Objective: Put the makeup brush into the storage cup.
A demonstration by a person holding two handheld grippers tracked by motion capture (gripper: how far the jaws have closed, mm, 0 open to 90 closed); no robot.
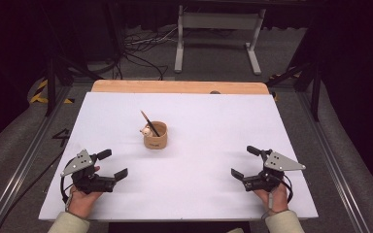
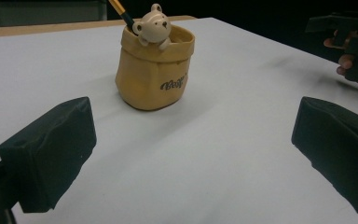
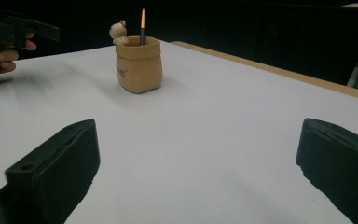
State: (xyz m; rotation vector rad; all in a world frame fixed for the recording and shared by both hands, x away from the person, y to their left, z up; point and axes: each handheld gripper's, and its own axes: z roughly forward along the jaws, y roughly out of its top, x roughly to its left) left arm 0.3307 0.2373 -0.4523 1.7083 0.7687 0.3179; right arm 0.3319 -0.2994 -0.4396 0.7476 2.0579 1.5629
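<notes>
Both grippers, left gripper (image 1: 111, 164) and right gripper (image 1: 245, 161), are resting wide-jawed, flanking tan sack-shaped ceramic pot (image 1: 155, 135) holding pencil (image 1: 148, 122).

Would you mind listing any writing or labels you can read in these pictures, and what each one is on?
"Bear"-like cursive word, dark lettering on the tan pot below the bear figure: too blurred to read for certain.
The same print on the pot in the right gripper view: too small to read.
No other text is visible.

left gripper (image 1: 112, 164): jaws wide apart, empty | right gripper (image 1: 245, 161): jaws wide apart, empty
</notes>
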